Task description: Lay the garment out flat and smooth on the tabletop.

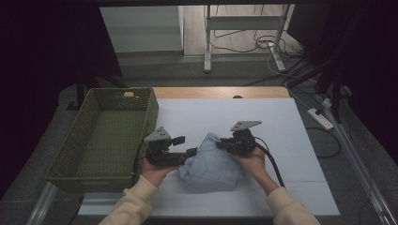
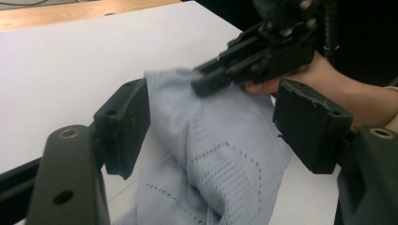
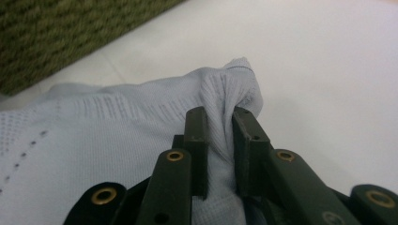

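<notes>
Right claw (image 3: 219,123): unlabelled pale-blue cloth (image 3: 117,140), pinched.

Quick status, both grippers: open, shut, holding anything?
Left gripper: open, jaws either side of the light blue garment, not pressing it.
Right gripper: shut on a pinched fold of the garment.

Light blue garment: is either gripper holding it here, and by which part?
The right gripper pinches a bunched fold at the edge of the light blue garment. The left gripper stands open around it, not gripping.
</notes>
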`<action>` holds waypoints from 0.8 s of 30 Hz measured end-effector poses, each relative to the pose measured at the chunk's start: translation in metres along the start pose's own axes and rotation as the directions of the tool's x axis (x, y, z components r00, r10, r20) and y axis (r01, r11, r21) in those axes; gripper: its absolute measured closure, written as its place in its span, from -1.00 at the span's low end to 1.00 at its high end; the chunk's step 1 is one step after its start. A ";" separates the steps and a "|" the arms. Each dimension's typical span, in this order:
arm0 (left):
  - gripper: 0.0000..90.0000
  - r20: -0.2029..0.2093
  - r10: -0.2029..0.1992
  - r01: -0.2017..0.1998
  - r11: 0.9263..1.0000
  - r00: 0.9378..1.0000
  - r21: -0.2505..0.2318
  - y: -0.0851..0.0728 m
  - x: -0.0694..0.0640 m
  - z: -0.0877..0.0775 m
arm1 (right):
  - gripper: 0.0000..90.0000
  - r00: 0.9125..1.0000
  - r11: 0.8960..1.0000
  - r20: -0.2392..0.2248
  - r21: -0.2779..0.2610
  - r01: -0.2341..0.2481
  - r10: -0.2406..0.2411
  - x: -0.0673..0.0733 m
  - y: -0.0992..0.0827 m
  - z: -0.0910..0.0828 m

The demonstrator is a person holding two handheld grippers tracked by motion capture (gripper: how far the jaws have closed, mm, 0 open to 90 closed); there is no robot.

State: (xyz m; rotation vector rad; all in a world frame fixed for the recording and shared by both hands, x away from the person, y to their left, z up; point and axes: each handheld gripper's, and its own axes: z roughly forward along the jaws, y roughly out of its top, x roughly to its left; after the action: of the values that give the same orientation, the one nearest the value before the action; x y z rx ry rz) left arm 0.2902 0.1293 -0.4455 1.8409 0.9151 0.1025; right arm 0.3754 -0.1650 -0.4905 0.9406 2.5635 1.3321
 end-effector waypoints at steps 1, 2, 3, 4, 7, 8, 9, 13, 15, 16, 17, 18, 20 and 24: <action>-0.38 0.000 -0.001 0.001 1.000 1.000 -0.002 0.000 0.000 0.000 | 0.71 1.000 1.000 0.017 -0.020 0.007 -0.007 0.000 0.002 -0.004; -0.37 -0.002 -0.001 0.001 1.000 1.000 -0.002 0.000 0.000 0.000 | 0.71 0.998 0.998 0.053 -0.053 0.029 -0.026 -0.001 0.006 -0.013; -0.37 -0.002 -0.001 0.001 1.000 1.000 -0.002 0.000 0.000 0.000 | 0.71 0.998 0.998 0.053 -0.053 0.029 -0.026 -0.001 0.006 -0.013; -0.37 -0.002 -0.002 0.002 1.000 1.000 0.000 0.000 0.001 0.000 | 0.71 0.997 0.997 0.066 -0.067 0.035 -0.030 -0.001 0.007 -0.017; -0.37 -0.002 -0.003 0.003 1.000 1.000 0.002 0.000 0.000 0.001 | 0.71 0.992 0.993 0.121 -0.112 0.042 -0.029 -0.005 0.010 -0.031; -0.37 -0.003 -0.002 0.002 1.000 1.000 0.003 0.000 0.000 0.001 | 0.71 0.991 0.992 0.133 -0.120 0.045 -0.028 -0.006 0.010 -0.034; -0.37 -0.003 -0.003 0.003 1.000 1.000 0.003 -0.001 0.000 0.001 | 0.71 0.988 0.991 0.153 -0.125 0.046 -0.026 -0.009 0.010 -0.038; -0.37 -0.004 -0.005 0.005 1.000 1.000 0.004 -0.001 0.001 0.001 | 0.71 0.976 0.990 0.216 -0.134 0.043 -0.013 -0.017 0.008 -0.050; -0.38 -0.005 -0.006 0.006 1.000 1.000 0.004 -0.001 0.001 0.001 | 0.71 0.971 0.990 0.238 -0.138 0.025 0.008 -0.022 0.005 -0.057; -0.37 -0.006 -0.007 0.007 1.000 1.000 0.004 -0.001 0.001 0.001 | 0.71 0.969 0.990 0.246 -0.140 0.017 0.018 -0.025 0.003 -0.059; -0.37 -0.006 -0.008 0.008 1.000 1.000 0.004 -0.002 0.001 0.001 | 0.71 0.966 0.991 0.255 -0.135 0.008 0.027 -0.027 0.000 -0.062; -0.37 -0.005 -0.010 0.010 1.000 1.000 0.005 -0.002 0.002 0.001 | 0.70 0.961 0.994 0.276 -0.114 0.001 0.031 -0.031 -0.007 -0.066; -0.37 -0.004 -0.016 0.016 1.000 1.000 0.004 -0.002 0.002 0.001 | 0.70 0.955 0.996 0.294 -0.094 -0.012 0.039 -0.035 -0.015 -0.070; -0.37 -0.002 -0.017 0.017 1.000 1.000 0.011 -0.003 0.002 0.003 | 0.70 0.948 0.996 0.311 -0.074 -0.044 0.065 -0.039 -0.025 -0.076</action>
State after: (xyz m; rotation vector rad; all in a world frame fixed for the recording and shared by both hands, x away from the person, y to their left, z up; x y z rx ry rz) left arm 0.2912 0.1285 -0.4496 1.8429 0.9345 0.0889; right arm 0.3673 -0.2513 -0.4709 1.1170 2.2568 1.1637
